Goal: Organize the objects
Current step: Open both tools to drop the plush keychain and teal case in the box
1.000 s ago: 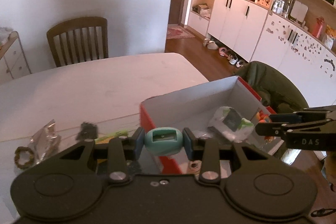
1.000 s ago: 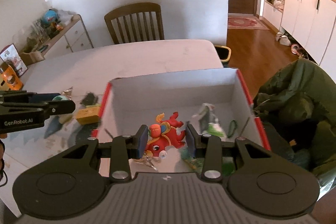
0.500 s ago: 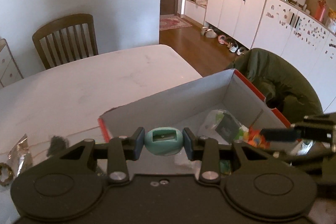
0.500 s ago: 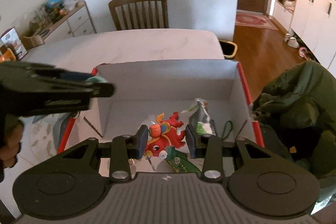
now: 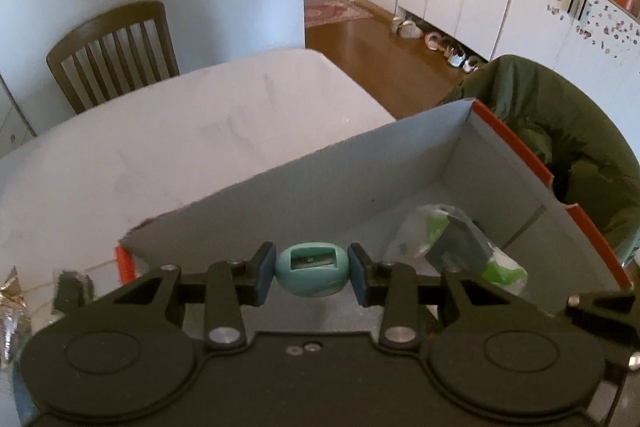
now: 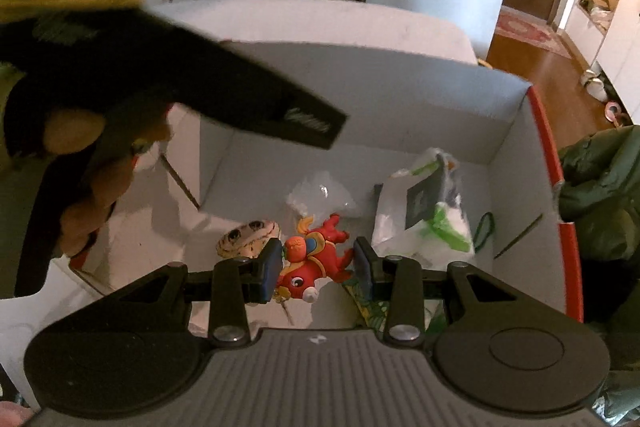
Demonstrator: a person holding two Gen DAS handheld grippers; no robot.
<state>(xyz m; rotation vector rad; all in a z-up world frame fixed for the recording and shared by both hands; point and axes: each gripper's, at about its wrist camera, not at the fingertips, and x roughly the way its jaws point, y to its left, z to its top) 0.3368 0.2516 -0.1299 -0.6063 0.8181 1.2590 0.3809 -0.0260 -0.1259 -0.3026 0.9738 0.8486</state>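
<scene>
Teal pencil sharpener (image 5: 311,271) sits clamped between the blue pads of our left claw (image 5: 312,273), held above the near-left part of the open cardboard box (image 5: 340,187) — grey inside, red outside — that stands on the white counter (image 5: 180,143). Our right claw (image 6: 316,267) hangs over the box with its jaws parted and nothing between them; through the gap we see a red cartoon toy (image 6: 316,255) lying on the box floor. Beside it lie a cream face-printed piece (image 6: 248,239), a crumpled clear wrapper (image 6: 320,195) and a white-and-green plastic bag (image 6: 428,215). From the right wrist view, the left claw's black body crosses the upper left, a hand (image 6: 88,195) gripping it.
</scene>
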